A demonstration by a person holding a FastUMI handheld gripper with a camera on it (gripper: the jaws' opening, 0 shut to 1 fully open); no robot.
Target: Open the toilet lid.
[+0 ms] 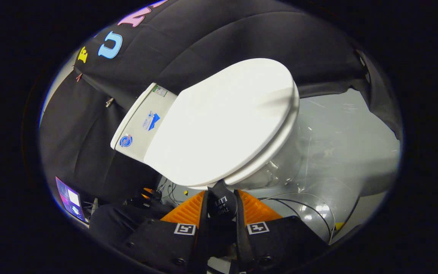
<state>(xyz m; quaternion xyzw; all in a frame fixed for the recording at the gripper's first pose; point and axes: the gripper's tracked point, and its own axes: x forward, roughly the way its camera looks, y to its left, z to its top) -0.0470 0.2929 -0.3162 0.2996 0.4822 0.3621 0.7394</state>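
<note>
The gripper [221,205] had its two fingers drawn close together, clamped on a small dark lift tab [222,201] that hung from the front rim of the toilet lid [222,121]. The tab looked like a soft, flat strip with pale print on it, and both fingers pressed against its sides.

Just beyond the fingers, the lid stood slightly raised: a thin gap showed between it and the seat [268,152] along the right-hand rim, so the opening seemed barely begun. Most of the swing up toward the tank [143,121] was judged still to come.

The lid was a smooth, glossy white oval, gently domed, most likely hard plastic. The seat under it matched in colour and outline. Below, the bowl [280,167] looked glazed and rounded, catching reflections. The tank behind was a boxy white block with rounded corners and a few small stickers on its top.

The floor [348,144] around the toilet was a shiny grey sheet, with thin cables [302,201] trailing across it near the bowl's base. A dark cloth wall [242,38] hung in soft folds farthest back.
</note>
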